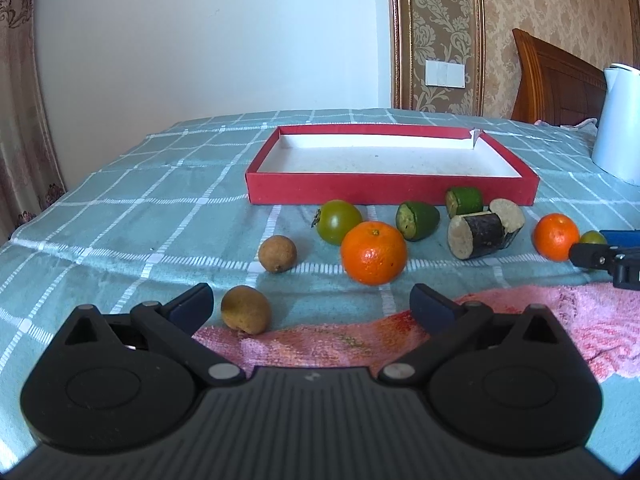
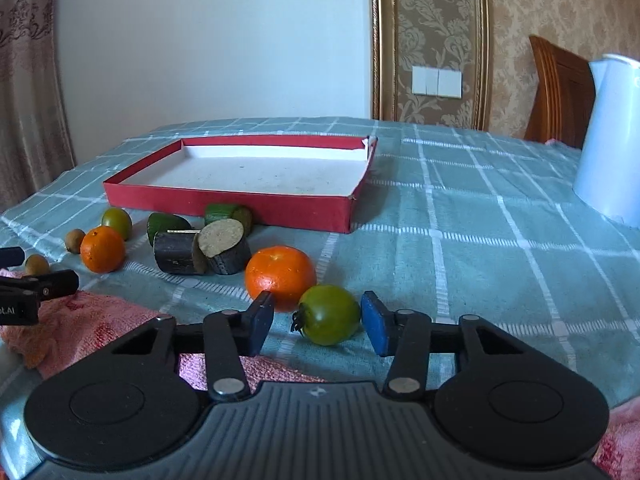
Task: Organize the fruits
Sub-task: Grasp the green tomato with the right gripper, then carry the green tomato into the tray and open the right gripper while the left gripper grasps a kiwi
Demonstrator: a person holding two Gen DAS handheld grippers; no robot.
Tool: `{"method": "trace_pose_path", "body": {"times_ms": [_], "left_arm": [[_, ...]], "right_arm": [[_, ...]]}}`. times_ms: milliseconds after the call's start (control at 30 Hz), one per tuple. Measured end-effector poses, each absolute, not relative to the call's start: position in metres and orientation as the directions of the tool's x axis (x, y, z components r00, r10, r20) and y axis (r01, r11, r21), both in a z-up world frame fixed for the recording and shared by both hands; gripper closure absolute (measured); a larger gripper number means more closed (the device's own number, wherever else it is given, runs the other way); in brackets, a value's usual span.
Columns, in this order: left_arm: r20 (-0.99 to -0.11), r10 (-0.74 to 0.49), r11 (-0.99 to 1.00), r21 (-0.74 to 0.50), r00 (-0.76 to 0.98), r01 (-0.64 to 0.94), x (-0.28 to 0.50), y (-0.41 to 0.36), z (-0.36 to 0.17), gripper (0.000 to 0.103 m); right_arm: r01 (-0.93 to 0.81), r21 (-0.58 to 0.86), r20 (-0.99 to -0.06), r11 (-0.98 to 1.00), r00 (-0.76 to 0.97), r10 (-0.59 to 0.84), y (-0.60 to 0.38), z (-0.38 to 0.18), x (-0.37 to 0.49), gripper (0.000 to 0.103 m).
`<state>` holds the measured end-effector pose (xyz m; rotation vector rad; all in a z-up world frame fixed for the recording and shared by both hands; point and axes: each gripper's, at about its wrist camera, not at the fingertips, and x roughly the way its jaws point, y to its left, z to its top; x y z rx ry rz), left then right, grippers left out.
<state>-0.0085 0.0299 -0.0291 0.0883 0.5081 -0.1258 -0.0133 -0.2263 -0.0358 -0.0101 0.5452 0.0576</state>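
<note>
A red tray (image 1: 390, 193) with a white floor sits on the teal checked cloth (image 1: 160, 216), fruit strewn before its near wall. The left wrist view alone takes in the whole row: two brown longans (image 1: 277, 253), a green tomato (image 1: 339, 221), a mandarin (image 1: 373, 253), cut green pieces (image 1: 417, 220) and dark cylinders (image 1: 477, 236). The left gripper (image 1: 312, 307) hangs with jaws spread wide, holding nothing. Only the right wrist view shows the right gripper (image 2: 318, 326), jaws parted, straddling a second green tomato (image 2: 329, 314) beside a second mandarin (image 2: 280, 273); whether the pads touch it, I cannot tell.
</note>
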Motion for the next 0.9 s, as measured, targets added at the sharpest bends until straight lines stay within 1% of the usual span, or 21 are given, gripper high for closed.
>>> {"method": "trace_pose_path", "body": {"times_ms": [200,267,300,533,600,700,800,867,900], "left_arm": [[-0.493,-0.082,0.989,0.068,0.866,0.133,-0.013,0.033,-0.032,0.0],[-0.485,-0.073,0.989,0.08,0.872,0.128,-0.016,0.034,-0.032,0.0],[-0.478,-0.073,0.988,0.082,0.875,0.127,-0.018,0.035,-0.032,0.0],[-0.401,-0.068,0.987,0.109,0.913,0.122,-0.04,0.048,-0.033,0.0],[-0.393,-0.063,0.987,0.109,0.918,0.115,-0.041,0.051,-0.031,0.0],[-0.414,-0.047,0.99,0.099,0.909,0.096,-0.029,0.054,-0.028,0.0],[-0.456,-0.032,0.993,0.083,0.889,0.078,-0.012,0.057,-0.029,0.001],[-0.485,-0.034,0.993,0.085,0.874,0.086,-0.002,0.056,-0.031,0.007],[-0.499,-0.042,0.992,0.082,0.865,0.096,0.003,0.056,-0.032,0.013]], "right_arm": [[-0.072,0.022,-0.545,0.997,0.835,0.073,-0.233,-0.034,-0.008,0.055],[-0.062,0.026,-0.541,0.998,0.838,0.066,-0.234,-0.035,-0.008,0.065],[-0.052,0.021,-0.537,0.998,0.842,0.056,-0.235,-0.035,-0.01,0.068],[-0.024,0.077,-0.529,0.997,0.846,0.062,-0.247,-0.033,-0.013,0.068],[-0.025,0.082,-0.524,0.996,0.849,0.064,-0.248,-0.032,-0.013,0.068],[-0.037,0.093,-0.515,0.995,0.853,0.08,-0.247,-0.03,-0.014,0.068],[-0.047,0.098,-0.503,0.994,0.86,0.09,-0.244,-0.026,-0.017,0.068],[-0.05,0.103,-0.497,0.993,0.862,0.095,-0.244,-0.023,-0.019,0.068],[-0.053,0.109,-0.496,0.993,0.862,0.101,-0.244,-0.021,-0.018,0.068]]}}
